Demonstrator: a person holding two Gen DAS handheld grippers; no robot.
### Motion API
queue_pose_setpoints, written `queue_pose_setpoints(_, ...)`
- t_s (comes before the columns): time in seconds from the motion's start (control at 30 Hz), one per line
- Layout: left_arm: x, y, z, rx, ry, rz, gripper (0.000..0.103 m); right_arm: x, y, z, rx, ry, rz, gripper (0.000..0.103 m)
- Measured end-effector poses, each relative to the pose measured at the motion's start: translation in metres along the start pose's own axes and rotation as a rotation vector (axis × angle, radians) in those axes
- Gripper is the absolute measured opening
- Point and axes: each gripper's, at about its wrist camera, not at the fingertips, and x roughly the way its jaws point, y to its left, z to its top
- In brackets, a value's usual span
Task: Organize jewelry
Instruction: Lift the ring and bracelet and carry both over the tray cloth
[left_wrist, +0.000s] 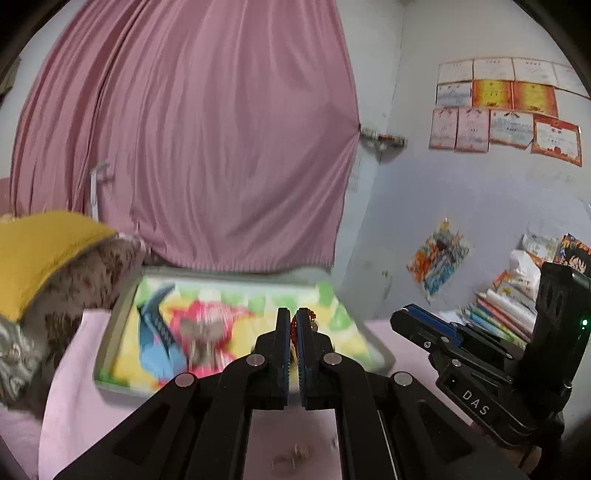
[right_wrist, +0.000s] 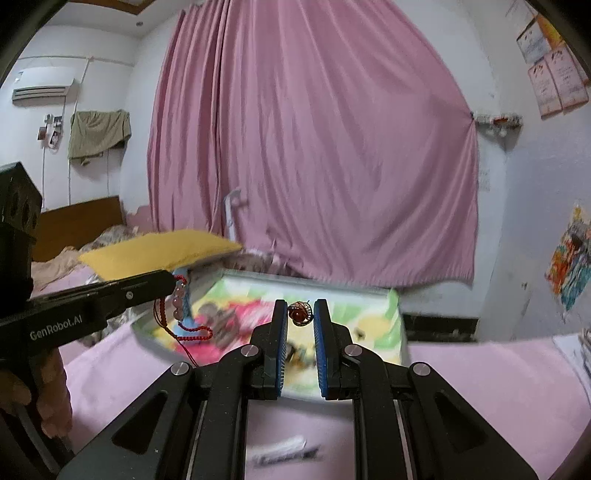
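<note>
Both wrist views, bed scene. My left gripper (left_wrist: 294, 314) has its blue-padded fingers (left_wrist: 283, 343) pressed nearly together on a red braided cord bracelet with pale pink beads (right_wrist: 180, 295); in the left wrist view only a sliver of red cord and a few beads show between and just right of the tips, while the right wrist view shows the beads hanging just below the left fingertips, with a loop of red cord trailing lower. My right gripper (right_wrist: 301, 314) holds its fingers (right_wrist: 320, 332) a little apart, and a small round gold-rimmed ornament with a dark red stone (right_wrist: 300, 314) sits between the tips; it looks pinched from both sides, though I cannot tell whether both pads truly touch it. Beyond and beneath both pairs of fingers lies a shallow grey-rimmed rectangular tray with a bright cartoon print in yellow, green, pink and blue (left_wrist: 110, 332), blurred in both views, resting on the pink bedsheet (left_wrist: 74, 369). To the left of the fingers a mustard-yellow cushion (left_wrist: 40, 251) lies on a brown patterned blanket (left_wrist: 92, 277). Behind the tray hangs a pleated pink curtain (left_wrist: 203, 129), and far right of the left fingers a stack of books (left_wrist: 498, 306) stands against the white wall.
</note>
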Motion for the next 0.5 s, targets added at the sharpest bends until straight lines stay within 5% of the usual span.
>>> queue_pose_setpoints(0.23,0.023,0.008,0.008,0.025,-0.068,0.061,0.003,0.021,-0.001,0.012,-0.022,-0.053,-0.027,0.012)
queue_pose_setpoints(0.5,0.052,0.022,0.003,0.029,-0.026,0.121,0.003,0.055,0.002,0.008,-0.030,-0.020,-0.052,0.012)
